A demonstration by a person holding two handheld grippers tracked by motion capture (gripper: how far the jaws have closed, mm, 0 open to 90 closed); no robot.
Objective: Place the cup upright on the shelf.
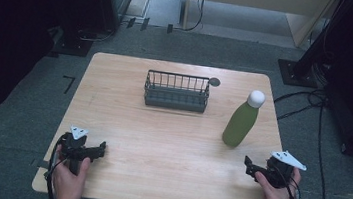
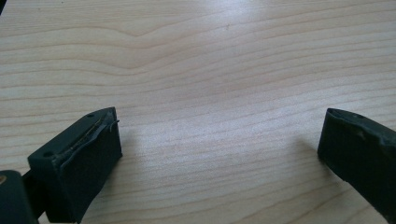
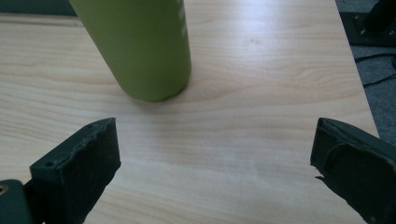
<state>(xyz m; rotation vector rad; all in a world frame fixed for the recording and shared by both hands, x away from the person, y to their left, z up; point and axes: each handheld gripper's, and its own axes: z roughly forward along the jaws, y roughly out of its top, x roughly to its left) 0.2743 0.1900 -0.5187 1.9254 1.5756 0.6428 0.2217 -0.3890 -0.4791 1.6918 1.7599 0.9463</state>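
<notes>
Both sets of fingers are spread wide with nothing between them: left gripper (image 1: 89,151) low over the bare worktop (image 1: 170,139) near its front left corner, right gripper (image 1: 257,171) at the front right, just short of a green bottle (image 1: 240,124) with a white cap (image 1: 256,98), standing upright. Dark wire basket (image 1: 177,91) sits toward the back, middle

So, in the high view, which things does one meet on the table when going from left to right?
left gripper → wire basket → green bottle → right gripper
</notes>
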